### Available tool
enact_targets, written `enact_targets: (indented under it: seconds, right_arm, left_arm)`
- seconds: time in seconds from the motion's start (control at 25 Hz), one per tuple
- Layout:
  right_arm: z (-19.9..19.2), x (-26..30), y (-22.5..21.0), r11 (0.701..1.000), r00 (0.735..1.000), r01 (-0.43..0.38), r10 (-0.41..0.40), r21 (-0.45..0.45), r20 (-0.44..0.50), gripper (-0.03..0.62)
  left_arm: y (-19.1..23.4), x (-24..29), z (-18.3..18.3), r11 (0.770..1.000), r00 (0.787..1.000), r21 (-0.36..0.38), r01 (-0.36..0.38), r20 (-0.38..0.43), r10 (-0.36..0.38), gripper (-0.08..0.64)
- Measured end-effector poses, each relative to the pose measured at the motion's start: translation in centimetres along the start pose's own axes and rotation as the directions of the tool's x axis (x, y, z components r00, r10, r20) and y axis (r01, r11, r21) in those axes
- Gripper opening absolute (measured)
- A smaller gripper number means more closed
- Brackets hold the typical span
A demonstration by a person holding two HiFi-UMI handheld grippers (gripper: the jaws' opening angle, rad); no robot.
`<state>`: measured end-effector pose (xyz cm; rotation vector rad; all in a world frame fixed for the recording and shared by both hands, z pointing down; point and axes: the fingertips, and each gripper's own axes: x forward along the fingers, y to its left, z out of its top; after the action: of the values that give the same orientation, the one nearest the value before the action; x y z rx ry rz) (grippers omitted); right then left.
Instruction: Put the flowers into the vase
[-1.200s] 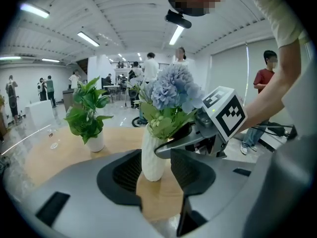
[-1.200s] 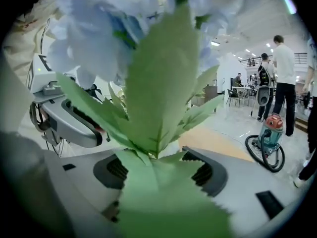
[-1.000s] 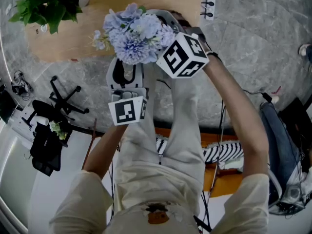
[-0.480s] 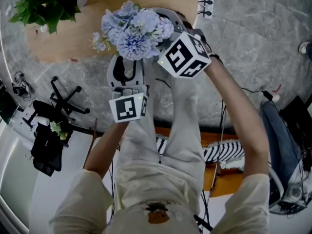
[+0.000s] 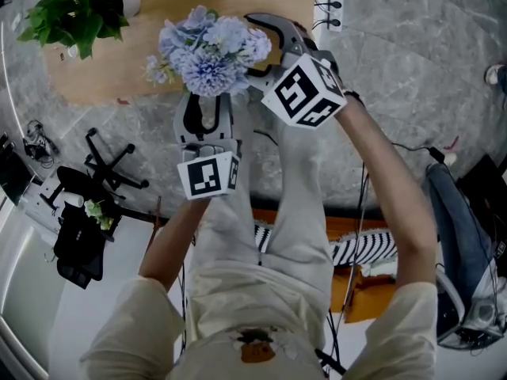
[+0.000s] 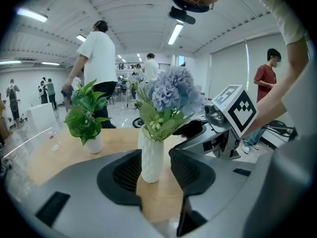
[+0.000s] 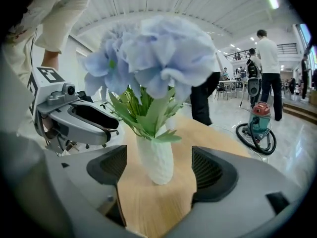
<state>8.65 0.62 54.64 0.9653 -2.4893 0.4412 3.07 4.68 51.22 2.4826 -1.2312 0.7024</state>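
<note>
A bunch of pale blue flowers (image 5: 210,50) stands in a white ribbed vase (image 6: 151,157) on the wooden table (image 5: 95,74). My left gripper (image 5: 210,105) reaches in from the near side, its narrow-set pads shut on the vase's sides (image 6: 156,165). My right gripper (image 5: 257,50) is at the bouquet's right. It is open and its jaws have just been opening. In its own view the vase (image 7: 156,157) and the flowers (image 7: 153,58) stand between the wide-spread pads (image 7: 158,165), touching neither. From above, the blooms hide the vase.
A potted green plant (image 5: 75,10) stands at the table's far left, also in the left gripper view (image 6: 86,118). A power strip (image 5: 333,10) lies on the floor by the table's right end. An office chair (image 5: 107,165) stands on the left. A vacuum cleaner (image 7: 257,125) and several people are beyond.
The right gripper's jaws have spread apart off the flowers and the gripper has shifted slightly right. The left gripper has stayed in place at the vase.
</note>
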Motion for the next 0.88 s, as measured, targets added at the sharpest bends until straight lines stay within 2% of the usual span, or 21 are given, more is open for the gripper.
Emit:
enact_targets:
  seconds: [0.4,0.64,0.88]
  right_arm:
    - [-0.4,-2.2,-0.1,0.999,0.999,0.033,-0.033,0.025,0.007,0.39]
    - [-0.2,-4.2,0.4,0.995,0.997,0.07,-0.071,0.067,0.016,0.39]
    - [0.7,-6.7,1.3,0.991,0.994,0.106,-0.108,0.079,0.011,0.39]
  left_arm:
    - [-0.7,-0.3,0.0,1.0,1.0,0.01,0.004,-0.025,-0.004,0.166]
    - [-0.8,-1.3,-0.4,1.0,0.996,0.004,-0.007,-0.09,0.008,0.164]
    - [-1.2,-2.6,0.9,1.0,0.993,0.007,-0.007,-0.115,0.008,0.163]
